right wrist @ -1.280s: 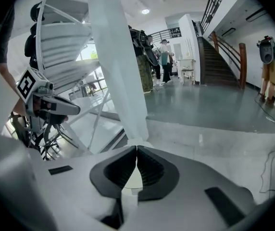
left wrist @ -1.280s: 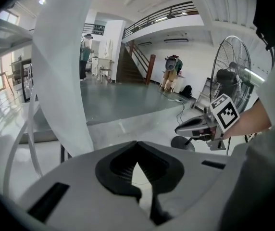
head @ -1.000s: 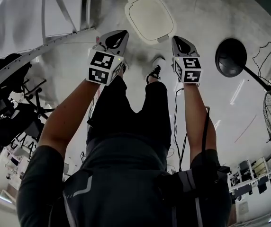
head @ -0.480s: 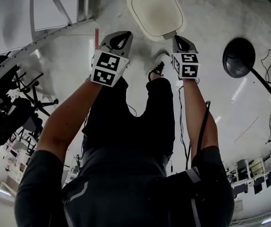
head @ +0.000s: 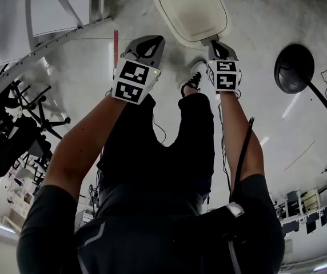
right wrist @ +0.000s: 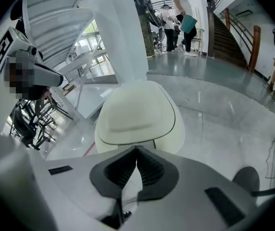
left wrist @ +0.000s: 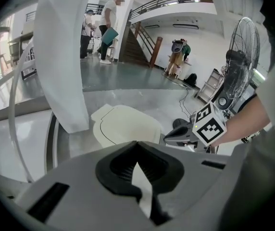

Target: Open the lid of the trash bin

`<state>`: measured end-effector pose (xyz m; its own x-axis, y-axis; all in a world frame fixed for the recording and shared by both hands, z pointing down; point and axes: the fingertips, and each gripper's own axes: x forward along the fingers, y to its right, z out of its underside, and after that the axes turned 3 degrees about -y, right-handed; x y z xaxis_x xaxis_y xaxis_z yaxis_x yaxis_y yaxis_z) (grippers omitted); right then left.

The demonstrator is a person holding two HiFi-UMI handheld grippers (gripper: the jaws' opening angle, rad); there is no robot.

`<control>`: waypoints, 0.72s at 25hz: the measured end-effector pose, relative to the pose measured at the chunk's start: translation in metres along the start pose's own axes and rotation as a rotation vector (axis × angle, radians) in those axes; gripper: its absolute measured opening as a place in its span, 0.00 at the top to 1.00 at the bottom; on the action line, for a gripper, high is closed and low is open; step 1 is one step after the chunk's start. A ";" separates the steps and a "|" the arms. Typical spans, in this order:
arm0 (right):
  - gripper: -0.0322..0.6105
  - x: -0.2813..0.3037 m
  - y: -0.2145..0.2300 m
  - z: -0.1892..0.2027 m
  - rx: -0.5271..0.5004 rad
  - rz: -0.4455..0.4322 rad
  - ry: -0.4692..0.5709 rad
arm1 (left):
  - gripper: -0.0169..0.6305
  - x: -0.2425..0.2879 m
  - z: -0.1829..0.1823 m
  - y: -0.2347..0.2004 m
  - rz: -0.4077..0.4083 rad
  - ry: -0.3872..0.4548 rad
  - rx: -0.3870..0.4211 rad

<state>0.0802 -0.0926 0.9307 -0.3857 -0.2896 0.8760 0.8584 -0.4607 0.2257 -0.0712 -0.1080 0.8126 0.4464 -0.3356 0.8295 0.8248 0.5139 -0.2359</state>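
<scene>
The trash bin's cream, rounded lid (head: pixel 192 9) lies closed at the top of the head view. It also fills the middle of the right gripper view as the bin (right wrist: pixel 137 113), and appears further off in the left gripper view as the same bin (left wrist: pixel 127 126). My right gripper (head: pixel 215 44) is shut and empty, its tip right at the lid's near edge. My left gripper (head: pixel 151 42) is also shut and empty, held a little left of the bin and short of it. The person's legs and shoes stand just below both grippers.
A black round fan base (head: pixel 294 68) sits on the floor to the right, and the fan (left wrist: pixel 237 76) stands beyond it. A white column (left wrist: pixel 63 57) rises just left of the bin. Office chairs (head: pixel 15 136) crowd the left. A cable (head: pixel 220 153) trails on the floor. People stand far behind.
The person has stepped toward the bin. Both grippers moved forward with it, and the right one's tip has come up to the lid's near edge. Both stay shut.
</scene>
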 end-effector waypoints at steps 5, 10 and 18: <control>0.91 0.003 0.000 -0.002 -0.009 0.023 0.018 | 0.96 0.008 0.007 -0.002 0.000 -0.007 -0.019; 0.91 0.003 -0.001 0.001 -0.019 0.034 -0.007 | 0.96 0.014 0.007 -0.002 -0.009 -0.002 -0.052; 0.91 0.002 0.002 0.001 -0.015 0.001 -0.022 | 0.96 0.023 0.016 -0.010 -0.018 -0.026 -0.066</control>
<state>0.0818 -0.0936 0.9333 -0.3770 -0.2716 0.8855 0.8538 -0.4725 0.2185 -0.0745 -0.1077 0.8423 0.4226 -0.3236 0.8466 0.8543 0.4541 -0.2529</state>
